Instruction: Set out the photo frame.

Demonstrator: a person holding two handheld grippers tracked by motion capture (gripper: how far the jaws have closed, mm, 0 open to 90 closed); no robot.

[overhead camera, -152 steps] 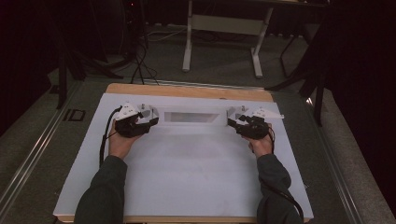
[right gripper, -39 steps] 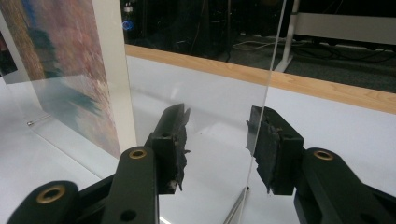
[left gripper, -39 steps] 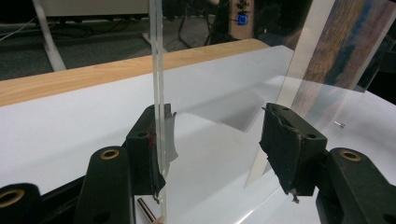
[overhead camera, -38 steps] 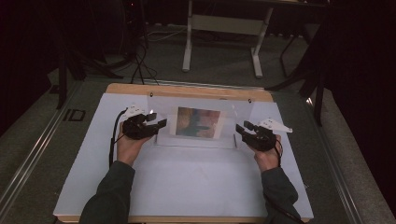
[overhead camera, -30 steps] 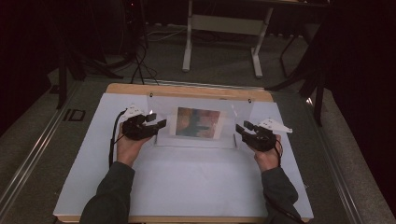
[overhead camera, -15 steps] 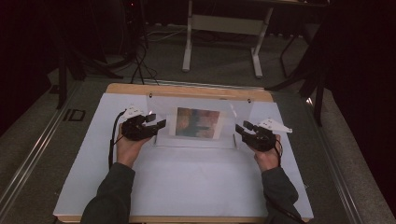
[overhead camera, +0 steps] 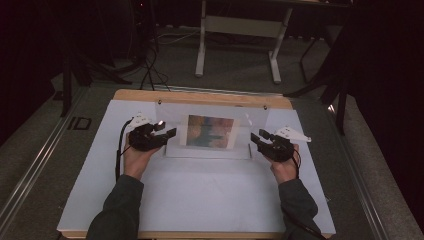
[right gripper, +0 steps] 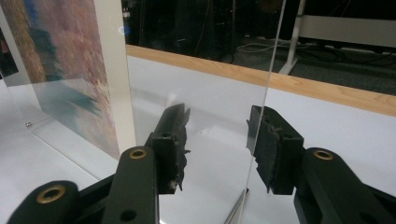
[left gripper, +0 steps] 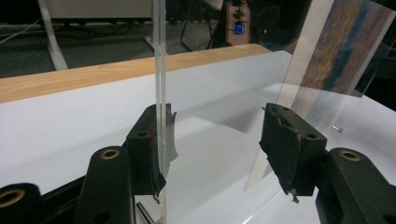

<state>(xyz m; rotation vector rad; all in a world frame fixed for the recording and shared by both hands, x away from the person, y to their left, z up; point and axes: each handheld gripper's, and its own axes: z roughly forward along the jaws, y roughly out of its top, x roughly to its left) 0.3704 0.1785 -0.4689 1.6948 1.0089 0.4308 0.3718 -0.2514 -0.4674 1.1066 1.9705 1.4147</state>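
1. Since the earliest frame, the clear acrylic frame had gone from lying flat to standing upright near the far edge of the tabletop, and both hands had shifted from its far corners to its two side edges; over the last second nothing visibly changed.
2. At the left, the left gripper sat beside the frame's left edge, held in a hand with a dark sleeve behind it.
3. In the left gripper view, the fingers were spread, with the frame's double clear edge rising between them right against the left finger; whether that pad actually pressed the edge could not be told, and the right finger stood well apart from it.
4. In the middle, the frame stood on the white tabletop just in front of the wooden strip, holding a colourful picture of reds, oranges and blue-green.
5. At the right, the right gripper sat at the frame's right edge, with a white plate on top and a hand behind it.
6. In the right gripper view, its fingers were spread, the clear pane's edge running down between them just beside the right finger, the left finger clear of it.
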